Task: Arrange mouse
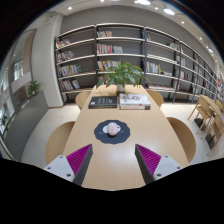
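A pale, pinkish-white mouse sits on a dark round mouse mat in the middle of a light wooden table. My gripper is over the near part of the table, some way short of the mat. Its two fingers, with their magenta pads, stand wide apart with only bare tabletop between them. The mouse lies beyond the fingertips, roughly centred between them.
Books and a dark tray lie at the table's far end, in front of a potted plant. Wooden chairs stand around the table. A tall bookshelf fills the back wall.
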A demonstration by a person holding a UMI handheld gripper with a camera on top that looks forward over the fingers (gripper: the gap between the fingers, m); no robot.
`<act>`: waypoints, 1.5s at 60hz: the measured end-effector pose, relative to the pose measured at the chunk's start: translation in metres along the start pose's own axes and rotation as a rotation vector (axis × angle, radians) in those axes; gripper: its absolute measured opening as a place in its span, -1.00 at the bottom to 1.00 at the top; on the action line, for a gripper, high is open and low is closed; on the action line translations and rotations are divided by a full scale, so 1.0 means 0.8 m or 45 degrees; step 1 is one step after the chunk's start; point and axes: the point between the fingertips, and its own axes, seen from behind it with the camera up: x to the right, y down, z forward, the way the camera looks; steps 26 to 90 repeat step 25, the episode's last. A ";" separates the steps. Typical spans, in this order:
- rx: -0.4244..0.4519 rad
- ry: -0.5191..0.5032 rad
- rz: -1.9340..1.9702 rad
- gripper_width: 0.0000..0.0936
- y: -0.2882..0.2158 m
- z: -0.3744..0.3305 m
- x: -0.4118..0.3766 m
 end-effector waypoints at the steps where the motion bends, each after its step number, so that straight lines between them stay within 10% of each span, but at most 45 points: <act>1: 0.006 0.004 -0.003 0.84 -0.002 -0.002 0.002; 90: 0.049 0.031 0.003 0.84 -0.020 -0.010 0.028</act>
